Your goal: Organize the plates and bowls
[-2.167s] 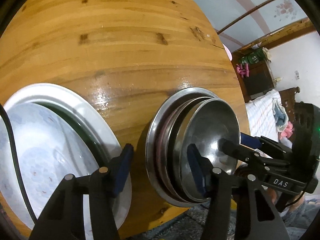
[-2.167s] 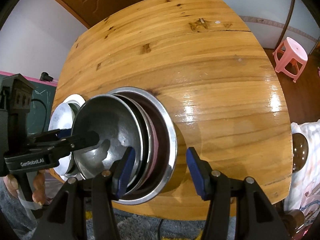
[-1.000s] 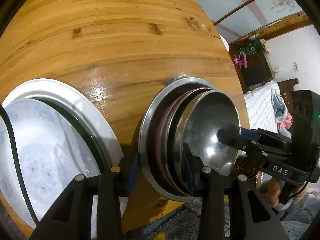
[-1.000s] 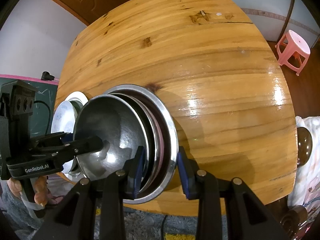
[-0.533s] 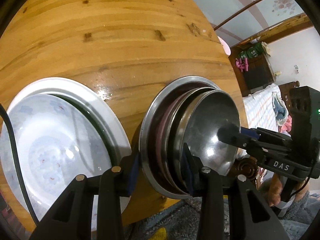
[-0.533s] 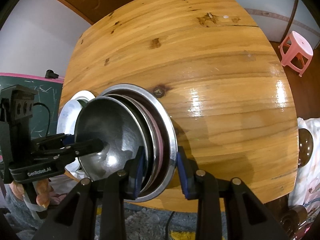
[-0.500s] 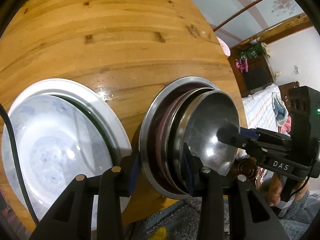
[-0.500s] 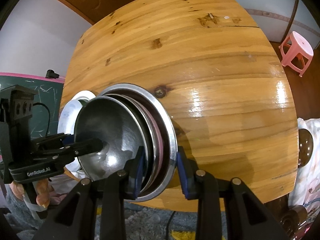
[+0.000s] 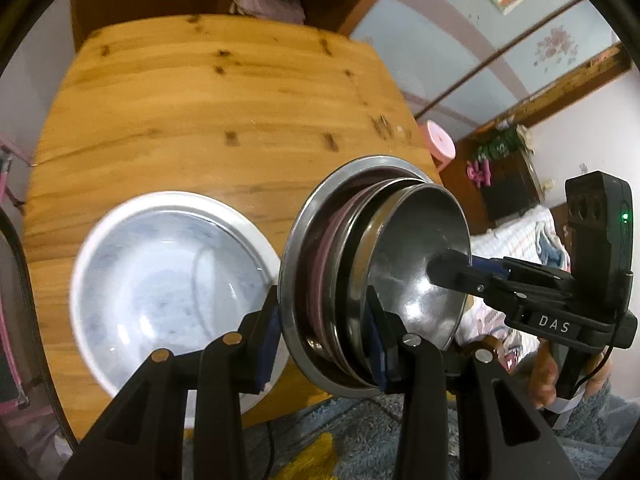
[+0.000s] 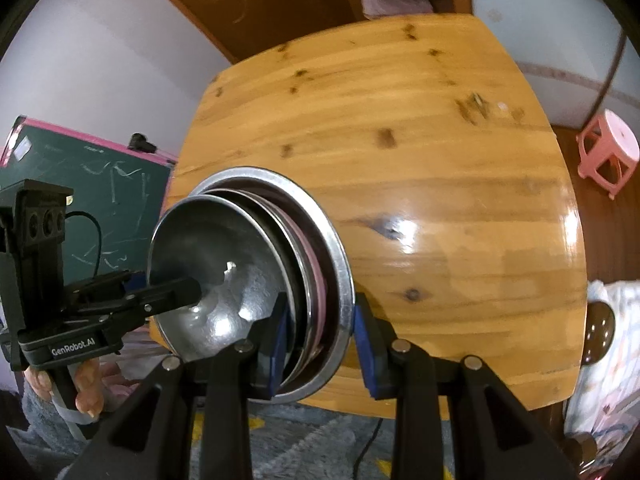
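Both grippers apparently clamp the bowl stack point(image 10: 256, 264).

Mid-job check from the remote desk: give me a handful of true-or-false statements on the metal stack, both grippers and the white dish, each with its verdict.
1. Both grippers clamp the same stack of metal bowls. True: the left gripper and the right gripper pinch opposite edges of its rim.
2. The stack holds only metal pieces. False: a pinkish piece sits between the metal ones.
3. The white dish is held by the left gripper. False: it rests on the wooden table, beside the stack.
4. A pink stool stands on the floor beyond the table. True.
5. The far half of the table carries more plates. False: no dishes show there.
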Available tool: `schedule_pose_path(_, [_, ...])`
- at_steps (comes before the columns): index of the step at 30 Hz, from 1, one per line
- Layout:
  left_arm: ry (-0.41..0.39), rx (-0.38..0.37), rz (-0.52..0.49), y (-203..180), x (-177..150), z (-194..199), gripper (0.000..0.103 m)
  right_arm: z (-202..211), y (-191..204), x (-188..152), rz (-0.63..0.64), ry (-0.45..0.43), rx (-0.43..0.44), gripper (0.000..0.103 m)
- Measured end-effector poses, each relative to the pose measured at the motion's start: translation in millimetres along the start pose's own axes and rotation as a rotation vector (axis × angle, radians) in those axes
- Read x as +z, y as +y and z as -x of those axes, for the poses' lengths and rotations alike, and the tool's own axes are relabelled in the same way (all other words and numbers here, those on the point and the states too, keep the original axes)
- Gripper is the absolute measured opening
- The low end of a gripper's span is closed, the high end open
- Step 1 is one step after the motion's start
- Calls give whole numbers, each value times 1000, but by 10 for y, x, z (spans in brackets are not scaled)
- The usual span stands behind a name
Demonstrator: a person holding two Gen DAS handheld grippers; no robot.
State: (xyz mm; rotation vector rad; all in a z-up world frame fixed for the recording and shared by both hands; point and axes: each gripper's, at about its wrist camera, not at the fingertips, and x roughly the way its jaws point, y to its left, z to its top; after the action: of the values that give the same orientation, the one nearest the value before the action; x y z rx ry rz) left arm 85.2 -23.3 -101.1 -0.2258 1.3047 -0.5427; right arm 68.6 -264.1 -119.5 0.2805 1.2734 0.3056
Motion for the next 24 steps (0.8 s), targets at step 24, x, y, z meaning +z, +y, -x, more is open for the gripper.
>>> schedule_pose_path(24, [-66, 111, 266, 1377, -515, 388, 36, -991, 1160, 137, 151, 168, 38, 29])
